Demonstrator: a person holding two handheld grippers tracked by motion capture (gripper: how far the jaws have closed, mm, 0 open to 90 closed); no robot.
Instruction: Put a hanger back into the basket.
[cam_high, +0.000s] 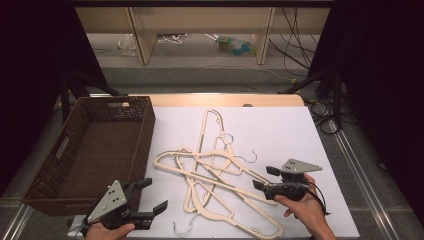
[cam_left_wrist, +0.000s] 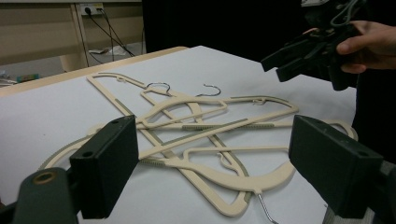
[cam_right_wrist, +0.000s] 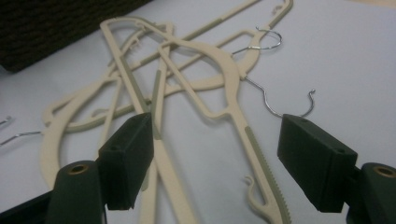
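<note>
Nearby, on the white counter (cam_high: 280, 125) beside a brown basket (cam_high: 95, 145), cream hangers (cam_high: 215, 175) lie tangled; right tongs (cam_high: 264, 178) gape over them, left tongs (cam_high: 150, 195) wait wide, and lifting one hanger could drag its hooked neighbours along.

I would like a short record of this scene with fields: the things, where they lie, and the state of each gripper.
things: cream hangers, piled and crossing each other
surface: white table
container: brown basket, left of the pile
left gripper: open, near the basket's front corner, nothing held
right gripper: open, at the pile's right edge, nothing gripped
</note>
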